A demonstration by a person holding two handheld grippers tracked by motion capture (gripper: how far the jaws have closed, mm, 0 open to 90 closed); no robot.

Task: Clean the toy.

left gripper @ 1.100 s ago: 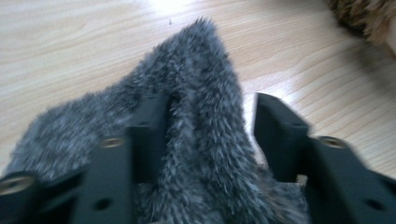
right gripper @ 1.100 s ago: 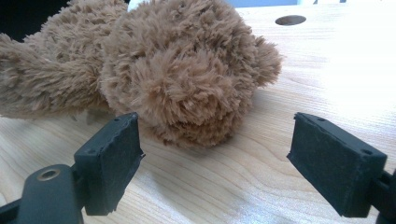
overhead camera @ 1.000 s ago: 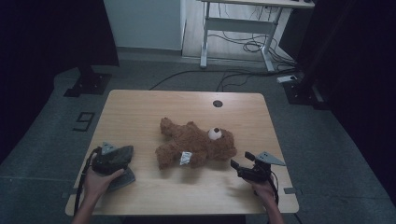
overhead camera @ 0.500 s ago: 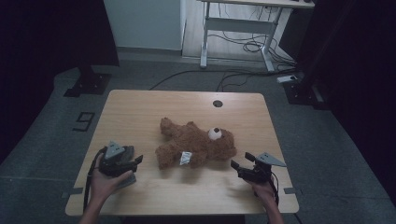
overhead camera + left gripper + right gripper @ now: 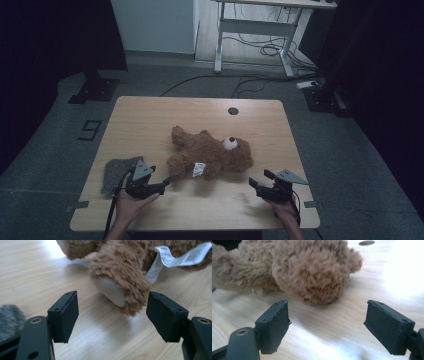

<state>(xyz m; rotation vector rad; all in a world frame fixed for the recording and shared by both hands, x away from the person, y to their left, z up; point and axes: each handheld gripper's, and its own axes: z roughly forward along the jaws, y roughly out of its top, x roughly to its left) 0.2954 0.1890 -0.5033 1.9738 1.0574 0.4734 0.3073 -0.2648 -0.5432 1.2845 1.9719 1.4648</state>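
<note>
A brown teddy bear (image 5: 210, 155) lies on the wooden table (image 5: 150, 115), head to the right, a white label (image 5: 199, 169) on its body. My left gripper (image 5: 162, 184) is open at the bear's lower foot. In the left gripper view (image 5: 112, 315) its jaws have just been opening, and the pale-soled foot (image 5: 120, 282) reaches just between the pad tips, untouched. My right gripper (image 5: 259, 179) stands open a little right of the head. In the right gripper view (image 5: 327, 322) the furry head (image 5: 312, 272) lies just ahead of the empty jaws.
A grey fuzzy cloth (image 5: 116, 172) lies on the table behind my left hand, at the front left; its edge shows in the left gripper view (image 5: 10, 317). A round cable hole (image 5: 233, 110) sits near the far edge. A desk frame (image 5: 255, 30) and cables stand on the floor beyond.
My left gripper has left the grey cloth and moved right to the bear's foot; the cloth stays on the table. The right gripper has hardly moved.
</note>
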